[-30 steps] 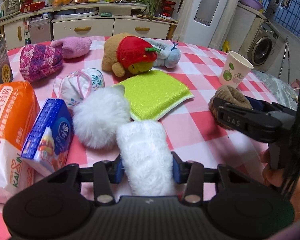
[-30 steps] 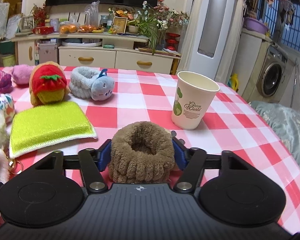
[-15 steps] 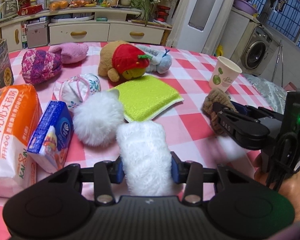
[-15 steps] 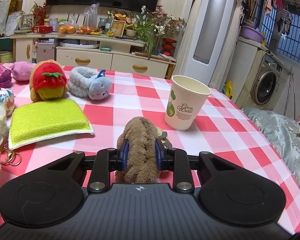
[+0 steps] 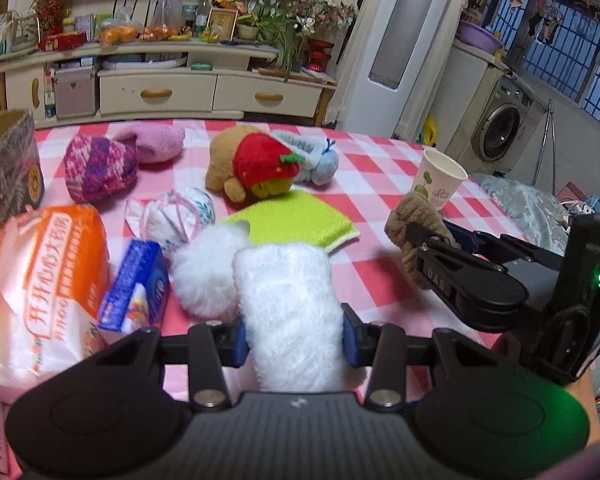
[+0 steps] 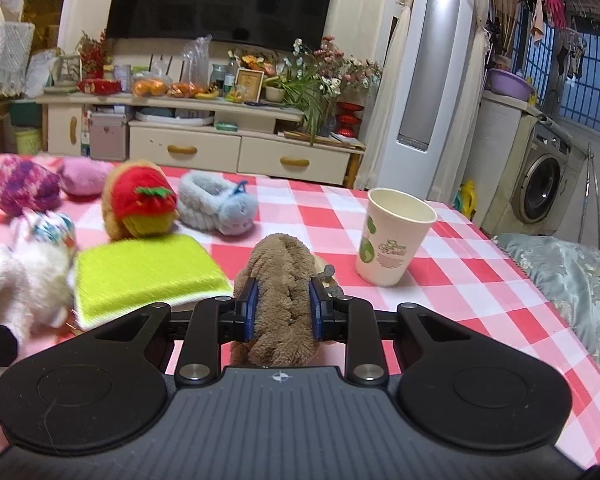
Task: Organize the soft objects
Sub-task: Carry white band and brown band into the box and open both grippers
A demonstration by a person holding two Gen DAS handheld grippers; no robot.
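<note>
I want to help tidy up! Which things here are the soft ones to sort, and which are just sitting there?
Soft ones: white fluffy roll in the left gripper, brown scrunchie in the right gripper, strawberry plush, pink knitted hat.

Just there: paper cup, tissue pack.

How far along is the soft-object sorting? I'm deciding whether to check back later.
Early, it seems. Done: nothing visibly sorted yet. In hand: the left gripper is shut on a white fluffy piece, and the right gripper squeezes a brown plush scrunchie. Left: the strawberry plush, green sponge pad, knitted pouch and blue plush lie scattered on the table.
</note>
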